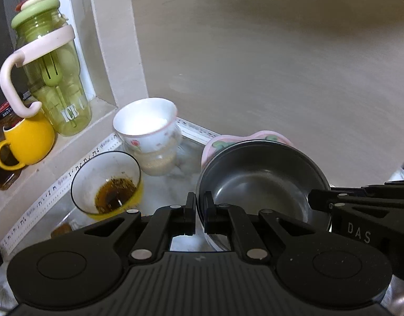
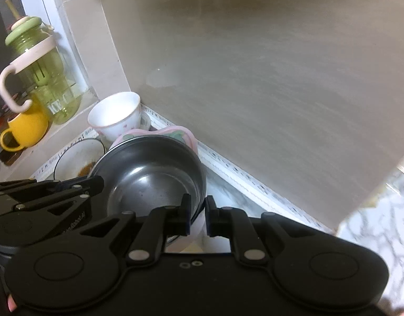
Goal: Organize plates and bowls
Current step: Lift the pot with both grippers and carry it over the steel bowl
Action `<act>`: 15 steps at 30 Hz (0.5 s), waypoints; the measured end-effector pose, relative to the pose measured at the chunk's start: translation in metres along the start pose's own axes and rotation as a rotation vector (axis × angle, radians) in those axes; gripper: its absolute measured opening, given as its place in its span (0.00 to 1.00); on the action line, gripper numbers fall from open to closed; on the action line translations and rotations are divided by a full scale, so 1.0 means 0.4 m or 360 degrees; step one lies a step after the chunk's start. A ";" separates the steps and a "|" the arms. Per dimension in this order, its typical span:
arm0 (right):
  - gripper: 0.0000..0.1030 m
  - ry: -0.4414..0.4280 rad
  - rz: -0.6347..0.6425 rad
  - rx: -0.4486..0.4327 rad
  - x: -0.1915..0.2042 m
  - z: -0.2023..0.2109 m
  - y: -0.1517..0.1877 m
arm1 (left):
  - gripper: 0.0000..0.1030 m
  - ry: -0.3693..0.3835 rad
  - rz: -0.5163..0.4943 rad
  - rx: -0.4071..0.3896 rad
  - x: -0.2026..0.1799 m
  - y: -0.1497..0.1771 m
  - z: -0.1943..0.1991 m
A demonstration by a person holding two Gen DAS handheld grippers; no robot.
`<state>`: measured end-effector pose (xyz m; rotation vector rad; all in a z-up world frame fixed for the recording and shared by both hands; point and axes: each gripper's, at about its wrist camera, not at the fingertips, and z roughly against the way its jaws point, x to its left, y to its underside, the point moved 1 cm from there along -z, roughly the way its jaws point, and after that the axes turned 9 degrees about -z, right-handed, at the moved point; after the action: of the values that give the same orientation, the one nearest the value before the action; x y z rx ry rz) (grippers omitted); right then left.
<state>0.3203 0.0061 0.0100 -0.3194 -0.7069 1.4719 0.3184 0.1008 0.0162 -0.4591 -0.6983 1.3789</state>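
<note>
A steel bowl (image 1: 262,181) is held over the marble counter, partly covering a pink plate (image 1: 257,137). My left gripper (image 1: 199,212) is shut on the bowl's left rim. My right gripper (image 2: 197,214) is shut on the bowl's (image 2: 151,173) right rim, and it also shows in the left wrist view (image 1: 359,205). A white flowered bowl (image 1: 146,121) rests tilted on a glass jar. A glass bowl (image 1: 107,181) with brown residue and yellow liquid sits at the left. The pink plate (image 2: 180,134) lies behind the steel bowl.
A green pitcher (image 1: 51,71) and a yellow mug (image 1: 28,142) stand on the window sill at the left. A beige tiled wall (image 1: 254,52) rises right behind the dishes. The marble counter (image 2: 380,226) extends to the right.
</note>
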 end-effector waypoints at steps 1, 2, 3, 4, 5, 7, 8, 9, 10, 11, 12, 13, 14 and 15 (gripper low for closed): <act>0.11 -0.0002 -0.0002 0.0000 -0.010 0.015 0.010 | 0.04 0.0003 -0.0009 -0.0006 -0.014 0.006 0.017; 0.11 0.0001 -0.0002 -0.0003 -0.019 0.030 0.020 | 0.04 0.0002 -0.0025 -0.0014 -0.031 0.011 0.034; 0.11 0.0005 -0.0002 -0.0005 -0.029 0.047 0.030 | 0.04 0.0001 -0.0033 -0.0024 -0.043 0.017 0.048; 0.11 0.0000 -0.0011 -0.0009 -0.039 0.061 0.039 | 0.04 0.0006 -0.0037 -0.0030 -0.057 0.021 0.063; 0.11 -0.0001 -0.0018 -0.0016 -0.051 0.079 0.050 | 0.04 0.0017 -0.0045 -0.0032 -0.074 0.026 0.078; 0.11 0.0009 -0.0022 -0.0031 -0.075 0.113 0.069 | 0.04 0.0029 -0.0058 -0.0043 -0.104 0.035 0.102; 0.11 0.0007 -0.0031 -0.0035 -0.089 0.131 0.079 | 0.04 0.0042 -0.0063 -0.0045 -0.120 0.041 0.114; 0.11 0.0011 -0.0034 -0.0039 -0.104 0.149 0.088 | 0.04 0.0057 -0.0066 -0.0047 -0.139 0.048 0.126; 0.11 0.0015 -0.0035 -0.0043 -0.121 0.164 0.096 | 0.04 0.0068 -0.0067 -0.0049 -0.159 0.055 0.138; 0.11 0.0017 -0.0041 -0.0045 -0.138 0.178 0.103 | 0.04 0.0078 -0.0065 -0.0044 -0.182 0.059 0.148; 0.11 0.0025 -0.0046 -0.0047 -0.156 0.190 0.110 | 0.04 0.0092 -0.0081 -0.0048 -0.205 0.064 0.157; 0.11 0.0037 -0.0055 -0.0052 -0.176 0.204 0.117 | 0.04 0.0103 -0.0095 -0.0058 -0.228 0.070 0.165; 0.11 0.0042 -0.0065 -0.0054 -0.196 0.216 0.124 | 0.04 0.0116 -0.0113 -0.0064 -0.251 0.076 0.174; 0.11 0.0045 -0.0086 -0.0054 -0.219 0.229 0.133 | 0.04 0.0131 -0.0137 -0.0065 -0.277 0.081 0.180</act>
<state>0.2272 -0.0935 0.0271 -0.3440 -0.7128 1.4031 0.2407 -0.0103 0.0266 -0.5097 -0.6723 1.2597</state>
